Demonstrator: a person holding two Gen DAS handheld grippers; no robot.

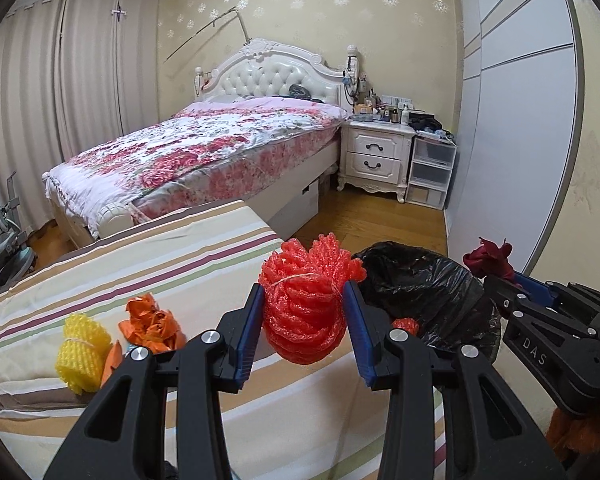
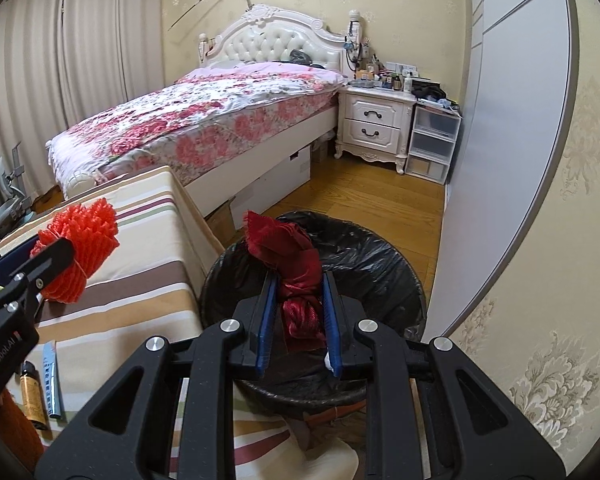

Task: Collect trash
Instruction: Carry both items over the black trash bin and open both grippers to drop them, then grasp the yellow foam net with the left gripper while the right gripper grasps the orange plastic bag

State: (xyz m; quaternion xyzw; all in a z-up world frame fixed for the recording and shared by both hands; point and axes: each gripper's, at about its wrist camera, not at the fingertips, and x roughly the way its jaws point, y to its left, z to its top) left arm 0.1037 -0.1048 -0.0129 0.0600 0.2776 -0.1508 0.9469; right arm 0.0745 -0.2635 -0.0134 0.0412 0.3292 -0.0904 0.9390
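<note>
My left gripper (image 1: 304, 300) is shut on a bundle of red foam netting (image 1: 306, 304), held above the striped mattress (image 1: 160, 256) near its right edge. That same red netting (image 2: 78, 242) shows at the left of the right wrist view. My right gripper (image 2: 298, 292) is shut on a dark red crumpled cloth (image 2: 290, 264), held over the open mouth of a bin lined with a black bag (image 2: 376, 268). In the left wrist view the black bag (image 1: 424, 284) sits just right of the netting, with the right gripper (image 1: 512, 280) and its cloth (image 1: 488, 258) beyond it.
A yellow foam net roll (image 1: 82, 346) and crumpled orange paper (image 1: 152, 324) lie on the striped mattress. A small brown bottle (image 2: 32, 396) and a blue tube (image 2: 51, 380) lie near its front. A floral bed (image 2: 204, 120), white nightstand (image 2: 374, 124) and wardrobe (image 2: 508, 120) surround the wood floor.
</note>
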